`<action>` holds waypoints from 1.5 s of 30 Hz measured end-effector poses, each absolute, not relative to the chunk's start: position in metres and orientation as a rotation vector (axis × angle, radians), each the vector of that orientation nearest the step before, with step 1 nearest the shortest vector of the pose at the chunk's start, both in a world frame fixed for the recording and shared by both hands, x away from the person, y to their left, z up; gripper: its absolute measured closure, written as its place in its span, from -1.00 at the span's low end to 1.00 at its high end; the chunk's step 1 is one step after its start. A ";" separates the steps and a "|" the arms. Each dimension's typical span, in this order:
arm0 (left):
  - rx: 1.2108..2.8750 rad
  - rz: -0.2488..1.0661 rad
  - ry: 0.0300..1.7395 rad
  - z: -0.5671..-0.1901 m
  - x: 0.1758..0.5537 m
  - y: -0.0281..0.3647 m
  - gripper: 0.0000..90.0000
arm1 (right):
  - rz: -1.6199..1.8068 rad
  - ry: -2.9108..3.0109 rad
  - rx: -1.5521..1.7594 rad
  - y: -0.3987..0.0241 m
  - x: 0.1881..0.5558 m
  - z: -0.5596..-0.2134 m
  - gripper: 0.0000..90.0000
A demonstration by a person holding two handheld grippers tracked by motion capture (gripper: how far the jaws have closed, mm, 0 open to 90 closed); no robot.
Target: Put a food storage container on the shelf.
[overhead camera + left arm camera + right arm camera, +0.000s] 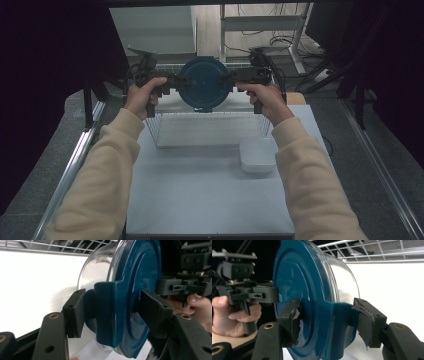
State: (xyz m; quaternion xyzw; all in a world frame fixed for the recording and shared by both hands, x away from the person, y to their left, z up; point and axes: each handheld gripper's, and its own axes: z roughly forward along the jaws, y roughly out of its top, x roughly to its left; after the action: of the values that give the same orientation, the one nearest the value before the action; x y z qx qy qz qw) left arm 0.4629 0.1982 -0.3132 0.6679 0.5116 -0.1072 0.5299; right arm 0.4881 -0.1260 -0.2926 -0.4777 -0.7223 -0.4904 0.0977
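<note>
Container (205,84) hung in the air between the two grippers, above the far edge of a wire basket (210,131) that stood on the white table (200,200). It was a clear bowl with a dark blue lid, tipped so that the lid faced the person and the bowl pointed away; its axis ran front to back, across the line joining the hands. The left gripper (172,82) pinched the lid's latch on the left side, and the right gripper (235,79) pinched the matching latch on the right. In the left gripper view both pads (75,312) pressed flat on the blue latch tab; in the right gripper view the pads (293,320), their facing torn, did the same on the other tab. Neither hand was nearer: the load sat midway, shared evenly. The basket lay directly below and slightly toward the person, so my guess was that the next move would be a level lowering by both hands together. Count: one container, one lid, two latches, one wire basket, one white box (257,155) near the right forearm, two grippers.
</note>
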 end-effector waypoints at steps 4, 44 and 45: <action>1.566 -0.279 1.247 -0.316 0.471 0.198 -0.11 | -1.451 -2.106 -1.438 -0.127 0.496 -0.295 -0.10; 1.682 0.211 1.161 -0.305 0.408 0.205 -0.46 | -1.646 -2.408 -1.421 -0.145 0.446 -0.281 -0.61; 1.692 0.218 1.147 -0.306 0.400 0.206 -0.46 | -1.643 -2.435 -1.409 -0.149 0.440 -0.283 -0.59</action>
State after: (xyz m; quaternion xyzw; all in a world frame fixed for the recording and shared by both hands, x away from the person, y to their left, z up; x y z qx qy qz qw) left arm 0.4004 0.2059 -0.3064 0.7046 0.4777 0.0910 0.5168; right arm 0.4400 -0.1487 -0.2835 -0.4319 -0.7461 -0.5035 -0.0580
